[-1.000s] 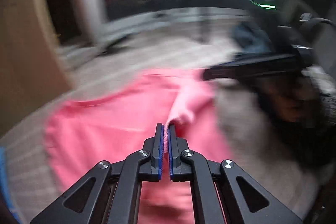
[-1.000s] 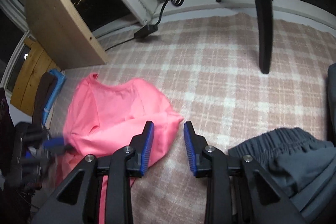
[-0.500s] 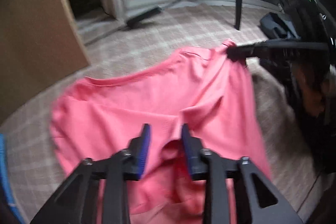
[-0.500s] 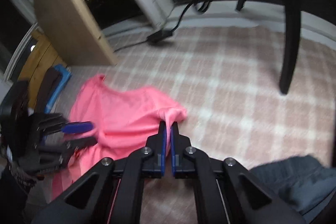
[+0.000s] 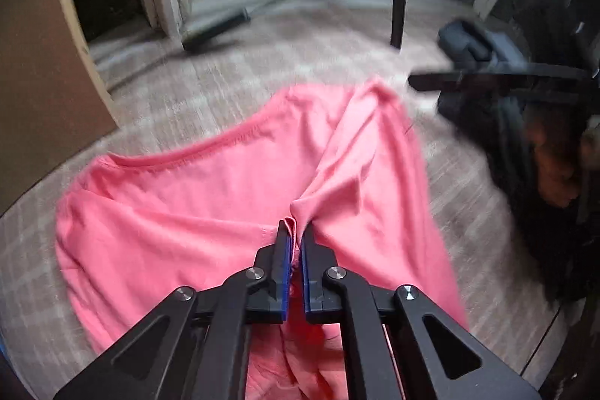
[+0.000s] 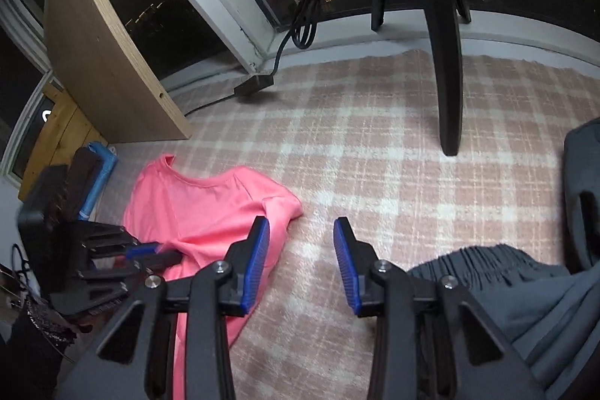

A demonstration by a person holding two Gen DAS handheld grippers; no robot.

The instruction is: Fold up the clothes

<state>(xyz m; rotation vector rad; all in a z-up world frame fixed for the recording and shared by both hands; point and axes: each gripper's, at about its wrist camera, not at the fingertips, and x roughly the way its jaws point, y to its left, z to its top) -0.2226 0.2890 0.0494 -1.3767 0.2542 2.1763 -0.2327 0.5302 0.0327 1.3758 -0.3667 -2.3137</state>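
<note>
On checked rug (image 6: pixel 375 145), pink shirt (image 6: pixel 210 205), grey garment (image 6: pixel 525 287) beside, chair leg (image 6: pixel 448 62) beyond

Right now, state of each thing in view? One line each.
left gripper: shut, pinching a fold of the pink shirt; its jaws have just closed
right gripper: open, nothing between the pads; its jaws have just opened
pink shirt: spread on the plaid rug, still rumpled, not folded
grey garment: bunched in a heap, untouched
plaid rug: lying flat
</note>
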